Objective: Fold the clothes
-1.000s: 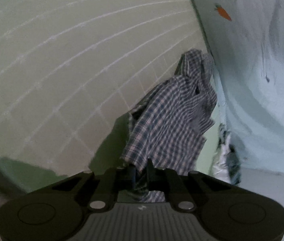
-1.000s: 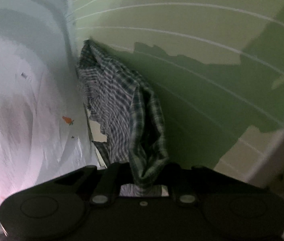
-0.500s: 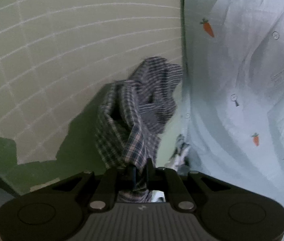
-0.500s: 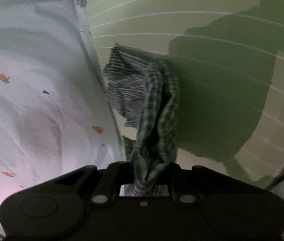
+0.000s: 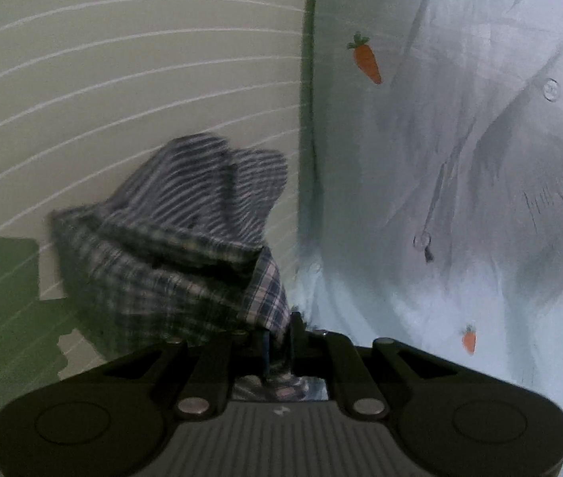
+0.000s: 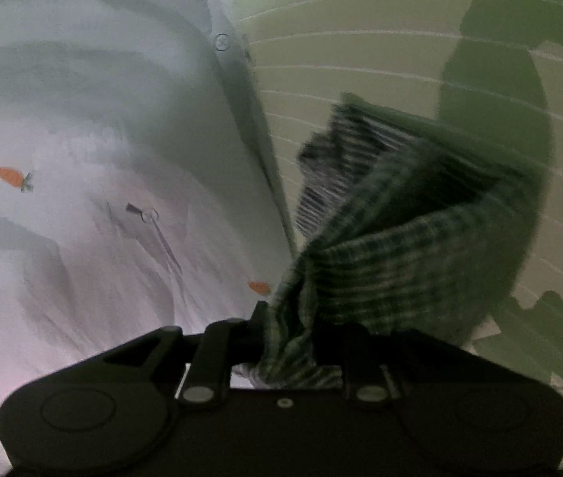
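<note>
A blue and white checked garment (image 5: pixel 186 246) hangs bunched from my left gripper (image 5: pixel 279 334), which is shut on its cloth. The same checked garment (image 6: pixel 396 246) shows in the right wrist view, where my right gripper (image 6: pixel 289 330) is shut on another part of it. The cloth is blurred and billows out over the green gridded mat (image 5: pixel 102 79). A white shirt printed with small carrots (image 5: pixel 460 159) lies spread flat beside the checked garment, to the right in the left wrist view and to the left in the right wrist view (image 6: pixel 82 159).
The green mat with white grid lines (image 6: pixel 380 47) covers the surface under both garments. Dark shadows of the grippers and cloth fall on it (image 6: pixel 492 91). The carrot shirt's buttoned edge (image 6: pixel 221 41) runs along the mat.
Both grippers have swung with the checked garment, which has gone from a long hanging shape to a short billowing bunch. The carrot shirt now fills more of both views.
</note>
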Tool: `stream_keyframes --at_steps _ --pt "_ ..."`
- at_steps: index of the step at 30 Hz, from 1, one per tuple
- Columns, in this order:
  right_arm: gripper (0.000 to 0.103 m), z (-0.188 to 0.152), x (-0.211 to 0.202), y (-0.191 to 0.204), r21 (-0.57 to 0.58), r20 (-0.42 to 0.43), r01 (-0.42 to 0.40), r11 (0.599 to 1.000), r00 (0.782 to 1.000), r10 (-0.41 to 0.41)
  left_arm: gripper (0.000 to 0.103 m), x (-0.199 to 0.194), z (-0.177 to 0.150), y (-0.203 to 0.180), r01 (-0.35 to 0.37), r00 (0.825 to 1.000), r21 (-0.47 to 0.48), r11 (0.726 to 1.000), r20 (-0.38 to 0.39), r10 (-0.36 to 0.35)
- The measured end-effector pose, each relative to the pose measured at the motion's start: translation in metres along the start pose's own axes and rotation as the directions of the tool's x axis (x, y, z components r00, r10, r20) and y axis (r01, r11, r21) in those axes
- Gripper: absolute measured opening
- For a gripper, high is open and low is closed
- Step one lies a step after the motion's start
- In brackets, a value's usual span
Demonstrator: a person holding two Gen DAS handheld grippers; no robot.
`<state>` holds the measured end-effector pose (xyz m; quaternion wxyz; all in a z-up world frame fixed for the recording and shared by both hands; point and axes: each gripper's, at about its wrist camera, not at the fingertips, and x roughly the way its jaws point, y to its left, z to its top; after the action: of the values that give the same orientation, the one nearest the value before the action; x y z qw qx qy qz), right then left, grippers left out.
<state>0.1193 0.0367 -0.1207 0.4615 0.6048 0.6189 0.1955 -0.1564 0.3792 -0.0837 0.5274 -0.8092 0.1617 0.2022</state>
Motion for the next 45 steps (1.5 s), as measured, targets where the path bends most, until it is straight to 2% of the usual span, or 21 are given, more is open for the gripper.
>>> stream_keyframes --at_steps 2,3,4,5,6,7,9,11,13,16,19,25,28,30,31,34,38,41,42,44,45 --pt "0.027 0.017 0.023 0.015 -0.012 0.003 0.004 1.000 1.000 -0.003 0.014 0.025 0.022 -0.015 0.000 1.000 0.025 1.000 0.008 0.000" --pt "0.029 0.027 0.034 0.023 -0.023 0.002 0.007 1.000 1.000 -0.007 0.025 0.035 0.032 -0.022 0.002 1.000 0.046 0.999 0.013 -0.003" --pt "0.036 0.036 0.045 0.029 -0.042 0.005 0.015 0.999 1.000 -0.015 0.047 0.045 0.040 -0.028 0.006 1.000 0.072 0.997 0.021 -0.008" --pt "0.048 0.045 0.056 0.035 -0.062 0.008 0.024 0.998 1.000 -0.023 0.060 0.055 0.049 -0.034 0.010 1.000 0.098 0.995 0.028 -0.013" --pt "0.052 0.055 0.067 0.040 -0.082 0.011 0.032 0.996 0.999 -0.031 0.081 0.065 0.057 -0.040 0.014 0.999 0.123 0.992 0.035 -0.018" --pt "0.054 0.062 0.072 0.044 -0.110 0.014 0.039 0.993 0.999 -0.038 0.086 0.073 0.064 -0.045 0.014 0.999 0.148 0.989 0.044 -0.021" --pt "0.059 0.073 0.082 0.051 -0.158 0.027 0.060 0.986 0.998 -0.056 0.087 0.083 0.071 -0.050 -0.003 0.998 0.195 0.981 0.066 -0.010" --pt "0.080 0.079 0.088 0.054 -0.207 0.048 0.093 0.974 0.995 -0.085 0.090 0.087 0.071 -0.048 -0.060 0.995 0.250 0.966 0.097 0.036" --pt "0.085 0.082 0.092 0.057 -0.270 0.075 0.139 0.953 0.990 -0.123 0.092 0.091 0.070 -0.044 -0.141 0.986 0.317 0.938 0.126 0.106" --pt "0.096 0.079 0.094 0.056 -0.395 0.119 0.248 0.884 0.969 -0.218 0.093 0.104 0.063 -0.035 -0.322 0.947 0.454 0.831 0.160 0.280" --pt "0.102 0.074 0.094 0.051 -0.501 0.177 0.344 0.795 0.939 -0.295 0.093 0.114 0.055 -0.025 -0.423 0.903 0.577 0.699 0.209 0.375" --pt "0.103 0.057 0.097 0.040 -0.709 0.292 0.484 0.513 0.864 -0.410 0.094 0.124 0.035 -0.011 -0.469 0.860 0.752 0.463 0.271 0.432" --pt "0.103 0.052 0.105 0.035 -0.776 0.305 0.480 0.409 0.853 -0.422 0.097 0.133 0.028 -0.012 -0.501 0.828 0.804 0.321 0.338 0.447" --pt "0.103 0.051 0.108 0.032 -0.805 0.296 0.457 0.379 0.863 -0.410 0.097 0.139 0.024 -0.012 -0.492 0.825 0.832 0.256 0.351 0.443" --pt "0.103 0.050 0.109 0.031 -0.818 0.292 0.445 0.364 0.867 -0.404 0.097 0.142 0.024 -0.012 -0.485 0.826 0.842 0.237 0.351 0.442" --pt "0.103 0.049 0.113 0.028 -0.856 0.276 0.406 0.320 0.882 -0.382 0.097 0.150 0.030 -0.011 -0.458 0.836 0.859 0.227 0.330 0.439" --pt "0.103 0.043 0.123 0.028 -0.899 0.259 0.362 0.246 0.893 -0.369 0.098 0.158 0.046 -0.011 -0.423 0.858 0.863 0.278 0.281 0.430" --pt "0.103 0.036 0.130 0.028 -0.921 0.240 0.331 0.204 0.897 -0.371 0.097 0.158 0.048 -0.012 -0.381 0.880 0.881 0.282 0.253 0.401" --pt "0.103 0.033 0.131 0.027 -0.925 0.232 0.322 0.201 0.899 -0.372 0.094 0.158 0.047 -0.013 -0.369 0.887 0.887 0.278 0.247 0.391" --pt "0.099 0.026 0.133 0.026 -0.933 0.215 0.303 0.194 0.902 -0.375 0.079 0.158 0.046 -0.013 -0.344 0.900 0.895 0.284 0.228 0.371" --pt "0.091 0.023 0.134 0.025 -0.937 0.207 0.294 0.191 0.903 -0.377 0.062 0.159 0.045 -0.014 -0.331 0.905 0.896 0.297 0.212 0.369"
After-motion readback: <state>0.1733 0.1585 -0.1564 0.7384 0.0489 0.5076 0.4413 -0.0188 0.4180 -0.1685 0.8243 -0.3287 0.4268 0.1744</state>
